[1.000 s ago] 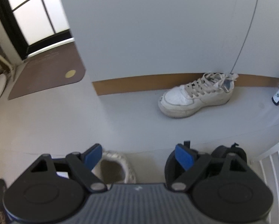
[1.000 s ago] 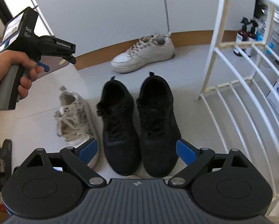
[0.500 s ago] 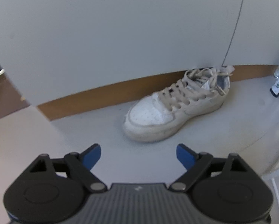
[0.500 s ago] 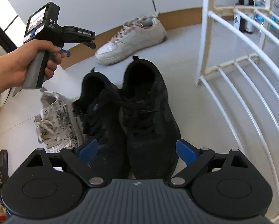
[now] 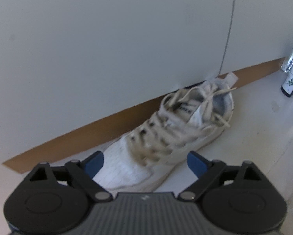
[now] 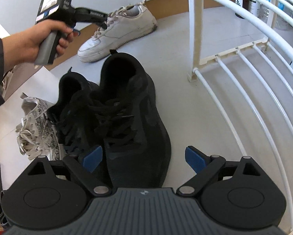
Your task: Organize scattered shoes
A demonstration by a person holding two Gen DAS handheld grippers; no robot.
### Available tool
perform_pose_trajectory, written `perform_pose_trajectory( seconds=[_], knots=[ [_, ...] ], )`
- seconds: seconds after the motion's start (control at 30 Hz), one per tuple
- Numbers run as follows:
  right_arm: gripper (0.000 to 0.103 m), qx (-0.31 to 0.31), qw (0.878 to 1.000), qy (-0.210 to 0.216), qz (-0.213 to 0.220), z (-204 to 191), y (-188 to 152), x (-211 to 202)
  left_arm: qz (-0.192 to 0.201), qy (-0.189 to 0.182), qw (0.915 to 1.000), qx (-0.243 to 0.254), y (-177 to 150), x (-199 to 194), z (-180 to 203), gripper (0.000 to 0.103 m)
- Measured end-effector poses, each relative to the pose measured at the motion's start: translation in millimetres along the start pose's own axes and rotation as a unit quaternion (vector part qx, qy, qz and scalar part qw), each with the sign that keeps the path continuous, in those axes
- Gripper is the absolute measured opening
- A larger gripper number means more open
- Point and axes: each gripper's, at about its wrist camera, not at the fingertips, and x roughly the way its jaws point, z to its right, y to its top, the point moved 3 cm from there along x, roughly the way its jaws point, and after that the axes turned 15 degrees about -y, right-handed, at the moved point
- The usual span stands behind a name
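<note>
The white sneaker (image 5: 166,143) is found on the pale floor (image 5: 254,141) against the brown skirting (image 5: 72,137) at the foot of the wall, well beyond the other shoes. In the left wrist view its long axis is seen to run diagonally, with the toe pointed near and left and the heel far and right; it stands upright on its sole, laces tied and slack. It is judged to be light, with a stiff rubber sole and a softer, yielding upper, so a squeeze across the laced midfoot or the padded collar is thought likely to hold, whereas the smooth toe cap could slip.

The left gripper (image 5: 146,163) is held over the toe with its blue pads (image 5: 94,161) spread to either side of the shoe; the jaws have just been opening wider, the forefoot lies between them, and no pressing contact is seen.

The right gripper (image 6: 143,159) is likewise spread wide, with the forefoot of the right black sneaker (image 6: 134,117) between its pads, nothing pinched. That shoe's toe is pointed near and its heel far, its partner (image 6: 74,105) lying just to its left, and a grey knitted sneaker (image 6: 36,133) further left. A white wire rack (image 6: 244,62) stands to the right.
</note>
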Motion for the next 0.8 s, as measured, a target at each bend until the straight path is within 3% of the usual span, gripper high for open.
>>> perform_pose_trajectory(
  seconds=[0.17, 0.23, 0.27, 0.47, 0.63, 0.8],
  knots=[
    [0.095, -0.010, 1.000, -0.003, -0.008, 2.1, -0.6, 9.2, 0.010, 0.001, 0.9998, 0.017, 3.7, 11.4, 15.6, 0.092],
    [0.095, -0.012, 1.000, -0.009, -0.007, 3.8, 0.0, 10.8, 0.020, -0.002, 0.9993, 0.032, 2.1, 12.5, 23.4, 0.071],
    [0.095, -0.011, 1.000, -0.011, -0.007, 5.6, 0.4, 11.5, 0.021, -0.025, 0.9988, 0.036, -0.5, 13.7, 27.0, 0.064],
    [0.095, -0.017, 1.000, -0.017, -0.005, 7.6, 0.6, 10.7, 0.010, -0.029, 0.9976, 0.063, -2.7, 16.1, 31.2, 0.050],
    [0.095, -0.022, 1.000, -0.013, -0.003, 3.8, 0.1, 4.9, -0.005, -0.034, 0.9960, 0.082, -2.7, 7.0, 24.8, 0.028],
    [0.095, -0.031, 0.999, -0.010, -0.002, -1.8, -2.1, -0.5, -0.020, -0.046, 0.9957, 0.078, -9.1, -5.0, 11.8, 0.024]
  ],
)
